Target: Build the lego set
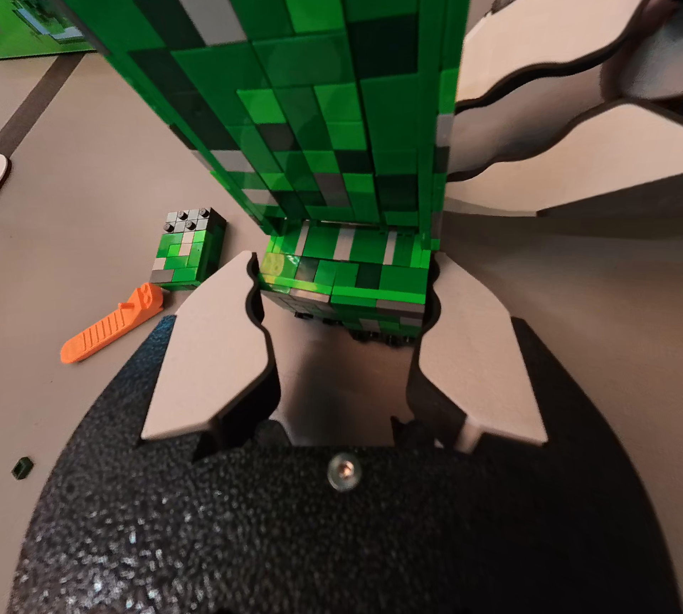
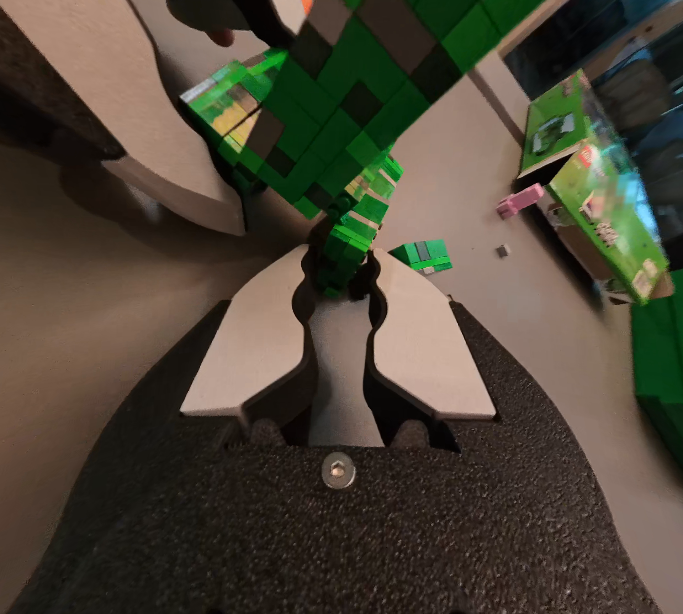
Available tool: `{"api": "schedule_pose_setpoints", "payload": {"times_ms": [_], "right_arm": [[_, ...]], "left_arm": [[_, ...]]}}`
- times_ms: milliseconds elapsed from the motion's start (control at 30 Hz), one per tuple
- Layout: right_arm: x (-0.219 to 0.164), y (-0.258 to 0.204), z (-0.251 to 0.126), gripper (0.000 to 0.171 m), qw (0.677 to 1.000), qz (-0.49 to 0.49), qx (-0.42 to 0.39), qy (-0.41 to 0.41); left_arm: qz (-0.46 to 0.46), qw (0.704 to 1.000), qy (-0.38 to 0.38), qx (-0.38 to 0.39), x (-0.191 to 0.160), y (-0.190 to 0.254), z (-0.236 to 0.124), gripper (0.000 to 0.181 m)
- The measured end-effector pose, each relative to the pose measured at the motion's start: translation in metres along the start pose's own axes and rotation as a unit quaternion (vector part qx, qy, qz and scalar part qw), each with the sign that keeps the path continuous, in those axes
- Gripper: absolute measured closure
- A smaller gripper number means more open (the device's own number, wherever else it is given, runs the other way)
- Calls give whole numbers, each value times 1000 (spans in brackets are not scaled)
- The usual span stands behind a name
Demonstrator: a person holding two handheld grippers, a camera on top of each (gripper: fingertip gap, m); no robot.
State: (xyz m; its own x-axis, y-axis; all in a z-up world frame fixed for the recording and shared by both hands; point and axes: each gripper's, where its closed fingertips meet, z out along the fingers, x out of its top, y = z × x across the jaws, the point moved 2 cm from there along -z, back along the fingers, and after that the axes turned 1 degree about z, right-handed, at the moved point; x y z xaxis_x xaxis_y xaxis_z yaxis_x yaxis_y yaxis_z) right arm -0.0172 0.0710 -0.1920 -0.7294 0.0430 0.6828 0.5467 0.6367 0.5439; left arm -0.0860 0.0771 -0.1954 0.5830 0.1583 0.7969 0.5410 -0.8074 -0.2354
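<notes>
A tall green, grey and black lego figure (image 1: pixel 314 97) stands on the table, and it also shows tilted in the right wrist view (image 2: pixel 369 86). My left gripper (image 1: pixel 345 285) is shut on the figure's front foot block (image 1: pixel 351 278), one finger on each side. My right gripper (image 2: pixel 340 271) is shut on a small green leg block (image 2: pixel 345 248) held against the figure's underside. The right gripper's fingers (image 1: pixel 554 52) reach in beside the figure at the upper right of the left wrist view. A left finger (image 2: pixel 166 115) shows at the upper left of the right wrist view.
A loose green leg block with black studs (image 1: pixel 188 248) and an orange brick separator (image 1: pixel 111 330) lie left of the figure. A green set box (image 2: pixel 591 197), a pink piece (image 2: pixel 517 202), another green block (image 2: pixel 421 256) and a tiny grey piece (image 2: pixel 501 251) lie on the right. The right tips stand about 20 centimeters off the tiny grey piece (image 2: pixel 501 251).
</notes>
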Motion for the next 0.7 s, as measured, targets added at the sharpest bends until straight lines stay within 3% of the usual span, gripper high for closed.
{"api": "schedule_pose_setpoints", "payload": {"times_ms": [233, 533, 700], "right_arm": [[0, 4, -3, 147, 992, -109, -63, 1], [1, 5, -5, 147, 984, -159, -85, 6], [3, 3, -8, 142, 987, -139, -74, 26]], "left_arm": [[0, 1000, 0, 0, 0, 0, 0, 96], [1, 1000, 2, -2, 0, 0, -1, 96], [1, 1000, 1, -2, 0, 0, -1, 96]]}}
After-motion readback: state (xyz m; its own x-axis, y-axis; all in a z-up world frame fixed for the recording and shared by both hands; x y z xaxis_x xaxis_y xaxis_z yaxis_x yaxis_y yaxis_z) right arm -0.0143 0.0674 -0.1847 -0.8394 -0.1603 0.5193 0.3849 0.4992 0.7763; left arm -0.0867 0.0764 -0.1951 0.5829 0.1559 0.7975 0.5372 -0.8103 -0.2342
